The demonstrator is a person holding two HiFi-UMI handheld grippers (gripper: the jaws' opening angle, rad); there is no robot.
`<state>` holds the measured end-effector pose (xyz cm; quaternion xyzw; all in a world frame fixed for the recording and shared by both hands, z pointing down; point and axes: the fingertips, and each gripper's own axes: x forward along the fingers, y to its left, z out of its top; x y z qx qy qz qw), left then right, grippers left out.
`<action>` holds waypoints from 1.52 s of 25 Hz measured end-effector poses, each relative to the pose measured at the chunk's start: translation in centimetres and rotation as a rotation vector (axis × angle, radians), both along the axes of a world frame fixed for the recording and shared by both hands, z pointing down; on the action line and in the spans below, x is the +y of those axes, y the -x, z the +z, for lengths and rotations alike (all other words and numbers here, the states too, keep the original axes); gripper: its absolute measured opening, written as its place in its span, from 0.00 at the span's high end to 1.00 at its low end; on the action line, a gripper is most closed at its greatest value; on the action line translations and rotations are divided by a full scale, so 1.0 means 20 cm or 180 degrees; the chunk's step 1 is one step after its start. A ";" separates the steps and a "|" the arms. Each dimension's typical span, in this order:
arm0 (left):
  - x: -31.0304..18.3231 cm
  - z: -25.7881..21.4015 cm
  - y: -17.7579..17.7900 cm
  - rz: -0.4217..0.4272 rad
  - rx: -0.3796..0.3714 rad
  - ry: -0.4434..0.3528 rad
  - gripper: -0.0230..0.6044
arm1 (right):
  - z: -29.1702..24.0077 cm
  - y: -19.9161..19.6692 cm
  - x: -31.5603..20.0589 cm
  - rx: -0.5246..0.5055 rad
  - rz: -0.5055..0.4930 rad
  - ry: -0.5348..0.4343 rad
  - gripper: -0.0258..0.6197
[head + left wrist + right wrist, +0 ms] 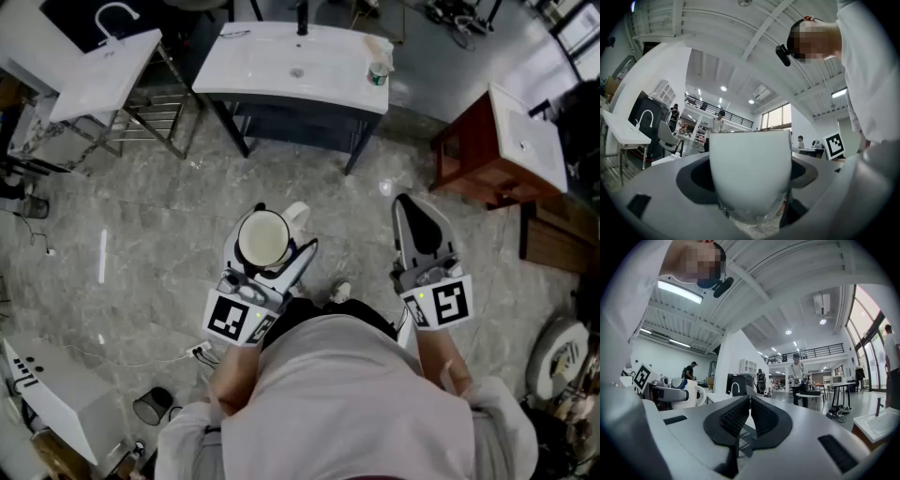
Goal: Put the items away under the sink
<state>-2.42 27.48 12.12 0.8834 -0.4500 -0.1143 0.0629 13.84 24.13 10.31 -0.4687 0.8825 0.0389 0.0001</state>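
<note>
One white mug [263, 238] sits clamped in left gripper [751, 180].

I see a white, glossy ceramic mug [263, 238] standing upright with its cream inside facing up. It is clamped between the jaws of the left gripper [750, 159], well out in front of the white rectangular sink on its dark cabinet frame [262, 66]. A small white cup with a green band [378, 74] stands upright on the sink's near corner, at the head view's right.
</note>
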 end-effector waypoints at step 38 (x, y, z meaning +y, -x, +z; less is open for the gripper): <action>-0.29 0.10 0.15 0.0401 0.0099 0.0044 0.32 | 0.06 0.09 -0.08 -0.0160 0.0420 0.0067 0.89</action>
